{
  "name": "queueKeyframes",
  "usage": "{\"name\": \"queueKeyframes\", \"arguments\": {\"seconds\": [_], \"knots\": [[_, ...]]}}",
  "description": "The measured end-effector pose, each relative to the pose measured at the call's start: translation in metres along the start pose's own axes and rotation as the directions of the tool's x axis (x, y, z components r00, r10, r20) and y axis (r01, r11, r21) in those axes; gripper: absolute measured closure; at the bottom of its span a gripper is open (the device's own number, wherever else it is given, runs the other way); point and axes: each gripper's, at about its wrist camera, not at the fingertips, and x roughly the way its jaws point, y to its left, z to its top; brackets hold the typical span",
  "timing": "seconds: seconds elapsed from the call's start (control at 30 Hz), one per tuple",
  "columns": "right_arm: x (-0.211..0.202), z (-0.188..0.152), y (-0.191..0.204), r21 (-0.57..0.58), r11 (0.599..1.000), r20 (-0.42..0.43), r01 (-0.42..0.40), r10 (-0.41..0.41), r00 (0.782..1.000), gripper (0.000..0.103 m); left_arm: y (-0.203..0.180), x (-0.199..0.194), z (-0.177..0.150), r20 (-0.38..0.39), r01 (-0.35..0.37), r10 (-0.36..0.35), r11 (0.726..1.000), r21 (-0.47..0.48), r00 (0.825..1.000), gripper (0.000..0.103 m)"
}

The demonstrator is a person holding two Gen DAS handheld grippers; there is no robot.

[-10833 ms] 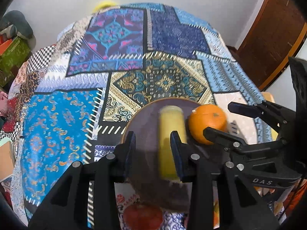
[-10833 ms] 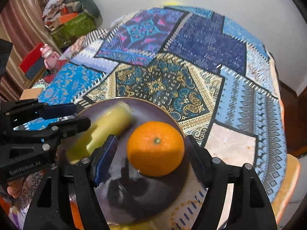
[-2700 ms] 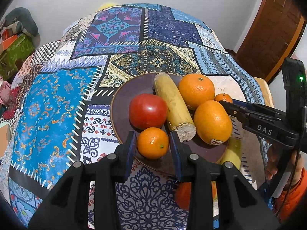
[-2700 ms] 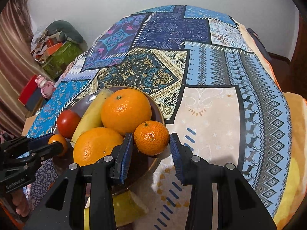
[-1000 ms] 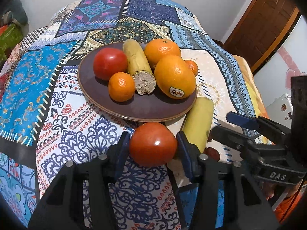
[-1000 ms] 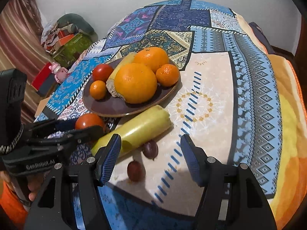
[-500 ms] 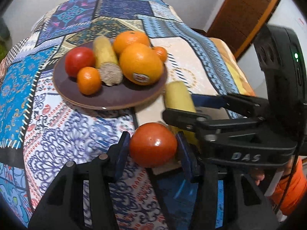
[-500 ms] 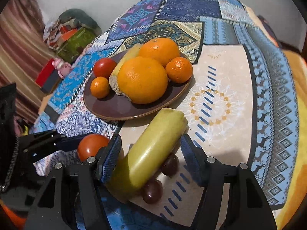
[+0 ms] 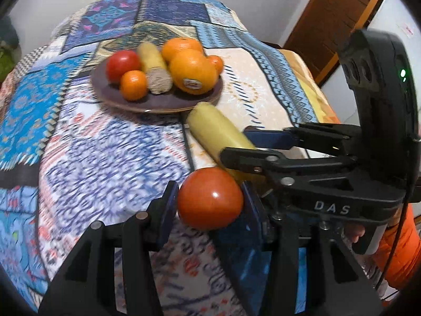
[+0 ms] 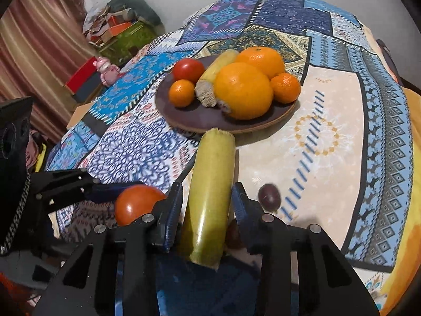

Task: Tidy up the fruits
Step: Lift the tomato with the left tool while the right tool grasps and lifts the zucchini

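Note:
My left gripper is shut on a red tomato and holds it above the patterned cloth, near the front edge. My right gripper is closed around a yellow-green banana piece, pads touching both its sides. That banana also shows in the left wrist view. The brown plate behind holds two big oranges, two small oranges, a tomato and a cut banana. The held tomato also shows in the right wrist view.
Two dark plums lie on the cloth by the right gripper, one at its right, one half hidden under the banana. A wooden door stands at the right. Boxes and toys sit on the floor at the left.
The right gripper has closed in on the banana piece beside the plate. The left gripper has kept hold of the tomato and moved slightly back from the plate.

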Motion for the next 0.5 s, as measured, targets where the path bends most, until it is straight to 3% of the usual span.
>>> {"name": "queueKeyframes", "arguments": {"seconds": [0.5], "knots": [[0.024, 0.004, 0.009, 0.005, 0.995, -0.029, 0.098, -0.098, 0.995, 0.069, 0.051, -0.020, 0.005, 0.054, -0.099, 0.105, 0.989, -0.114, 0.993, 0.055]]}}
